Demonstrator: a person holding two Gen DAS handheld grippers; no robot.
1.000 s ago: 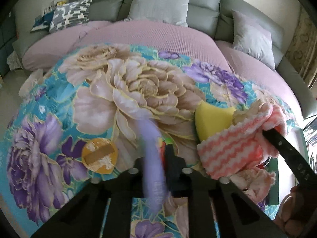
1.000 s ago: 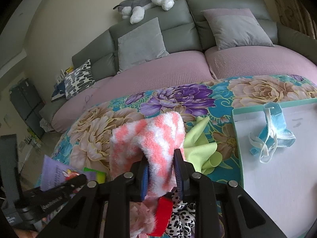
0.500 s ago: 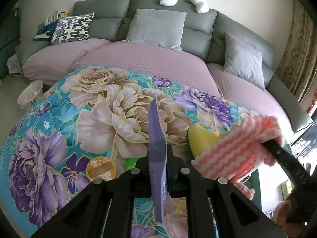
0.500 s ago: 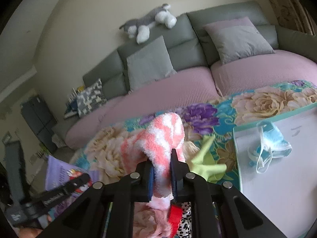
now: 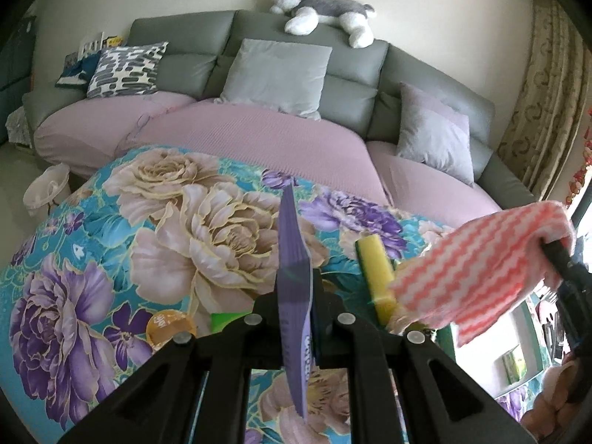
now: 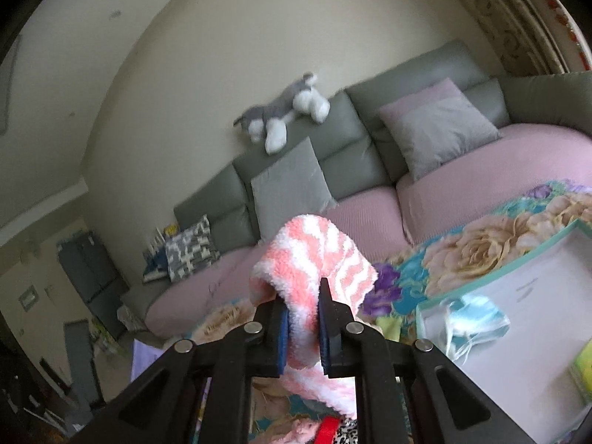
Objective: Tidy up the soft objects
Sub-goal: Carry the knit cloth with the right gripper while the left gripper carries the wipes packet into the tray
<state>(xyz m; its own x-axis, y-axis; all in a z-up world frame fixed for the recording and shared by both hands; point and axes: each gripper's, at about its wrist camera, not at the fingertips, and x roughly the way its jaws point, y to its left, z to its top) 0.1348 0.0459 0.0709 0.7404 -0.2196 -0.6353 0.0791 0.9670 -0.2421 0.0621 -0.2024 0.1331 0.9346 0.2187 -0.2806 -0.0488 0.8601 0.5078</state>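
White lettering on purple packet point(image 5: 296, 296), too blurred to read; no other legible text anywhere.

I'm seeing a pink-and-white zigzag cloth point(image 6: 314, 259), a purple packet point(image 5: 294, 277), a yellow sponge point(image 5: 375, 270), and a teal floral tablecloth point(image 5: 92, 259).

Soft daylight fills both fisheye views, which bend and darken at their round edges, while the right wrist view is smeared, blurring the plush dog point(image 6: 283, 118).
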